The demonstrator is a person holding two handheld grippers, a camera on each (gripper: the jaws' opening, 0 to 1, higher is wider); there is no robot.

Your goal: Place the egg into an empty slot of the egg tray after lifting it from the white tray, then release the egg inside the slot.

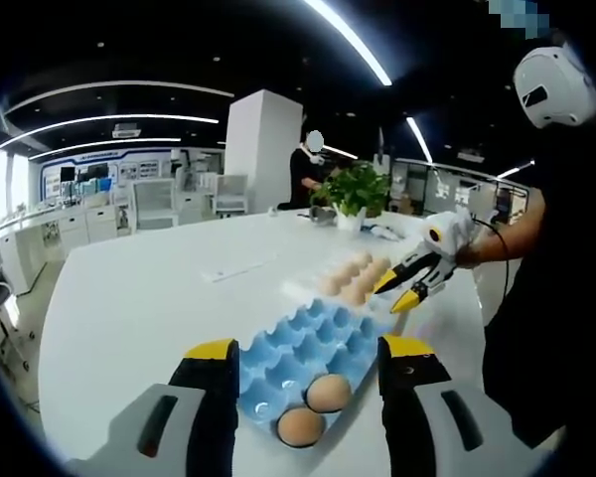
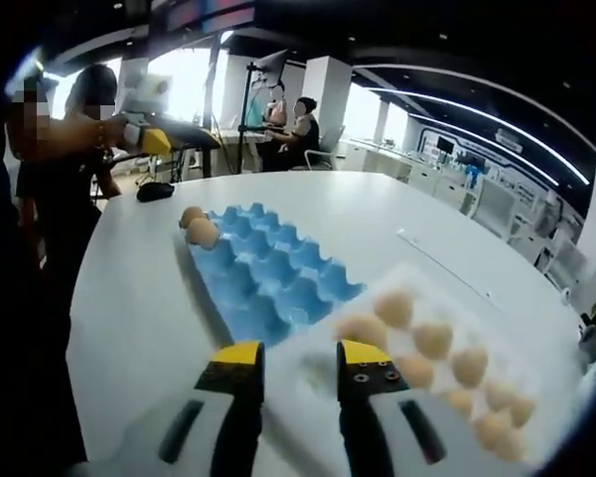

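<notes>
Smooth tan eggs (image 2: 432, 340) are sitting in rows in the white tray (image 2: 313, 348), a glossy moulded shell with rounded cups; in the left gripper view the same eggs (image 1: 355, 278) are lying beyond the far end of the blue egg tray (image 1: 313, 343). That blue egg tray (image 2: 268, 278) is a matte, dimpled sheet of pointed ridges and round slots, touching the white tray end to end. Two eggs (image 1: 315, 409) are already resting in its slots at the end farthest from the white tray, side by side.

The right gripper (image 2: 300, 360) is hovering over the near corner of the white tray, its yellow-tipped black jaws standing apart with nothing between them. The left gripper (image 1: 309, 356) is hanging over the blue tray's near end, jaws spread wide and holding nothing.

Everything is lying on a smooth white table (image 1: 149, 298) with a rounded edge. A leafy potted plant (image 1: 356, 192) is standing farther back on the table.
</notes>
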